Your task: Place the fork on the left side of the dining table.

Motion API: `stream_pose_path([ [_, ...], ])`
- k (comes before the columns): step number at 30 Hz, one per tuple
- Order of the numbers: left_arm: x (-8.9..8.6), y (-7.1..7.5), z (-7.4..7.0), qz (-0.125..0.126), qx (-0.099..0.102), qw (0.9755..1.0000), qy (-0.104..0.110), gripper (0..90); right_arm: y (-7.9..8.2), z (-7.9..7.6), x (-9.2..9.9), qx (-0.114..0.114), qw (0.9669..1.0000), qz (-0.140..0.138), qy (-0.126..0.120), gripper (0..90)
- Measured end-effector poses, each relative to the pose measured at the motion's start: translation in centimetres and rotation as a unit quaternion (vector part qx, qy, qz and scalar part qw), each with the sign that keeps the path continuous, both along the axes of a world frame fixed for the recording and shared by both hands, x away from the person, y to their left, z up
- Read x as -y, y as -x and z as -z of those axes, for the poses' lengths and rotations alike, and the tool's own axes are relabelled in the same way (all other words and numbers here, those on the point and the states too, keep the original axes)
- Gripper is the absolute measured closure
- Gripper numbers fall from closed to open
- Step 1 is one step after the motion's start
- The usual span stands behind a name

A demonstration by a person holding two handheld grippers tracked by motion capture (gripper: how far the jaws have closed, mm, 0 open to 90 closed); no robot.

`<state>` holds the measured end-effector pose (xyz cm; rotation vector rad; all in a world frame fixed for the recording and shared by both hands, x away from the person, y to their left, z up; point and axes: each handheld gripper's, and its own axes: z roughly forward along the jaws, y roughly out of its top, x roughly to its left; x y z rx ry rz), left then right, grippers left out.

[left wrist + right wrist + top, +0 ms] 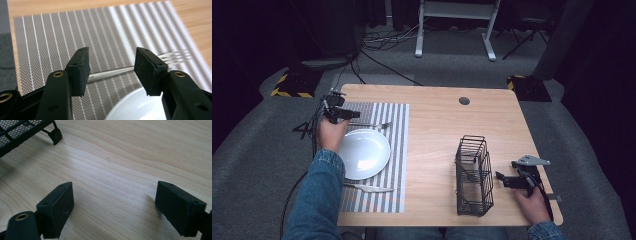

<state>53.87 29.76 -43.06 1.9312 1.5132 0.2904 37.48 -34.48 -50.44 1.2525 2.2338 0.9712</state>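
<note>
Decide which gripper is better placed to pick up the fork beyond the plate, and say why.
Left. The left gripper has open jaws either side of the fork handle on the mat. The right gripper sits by the wire basket.

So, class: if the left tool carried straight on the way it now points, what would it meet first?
Most likely the fork handle: it lies on the striped placemat just beyond the open left tool, crossing the gap between its jaws. Depth is unclear; aimed lower, it might touch the white plate rim first.
</note>
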Motion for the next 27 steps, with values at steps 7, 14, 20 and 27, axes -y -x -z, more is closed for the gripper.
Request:
stream_pose_path([
  [7,1.2,3.0,-3.9,0.039,0.049,0.998,0.008,45.4,0.0,0.0,0.0,0.0,1.0,0.0,0.0,15.7],
  [14,2.3,6.8,-7.0,0.071,0.09,0.9933,0.012,44.4,0.0,0.0,0.0,0.0,1.0,-0.001,0.0,15.6],
  [20,3.2,9.7,-8.6,0.096,0.121,0.9879,0.004,43.8,0.0,0.0,0.0,0.001,1.0,-0.001,0.001,15.7],
  [27,3.9,13.1,-9.7,0.123,0.132,0.9835,0.003,42.5,0.0,0.0,0.0,0.001,1.0,-0.001,0.001,15.6],
])
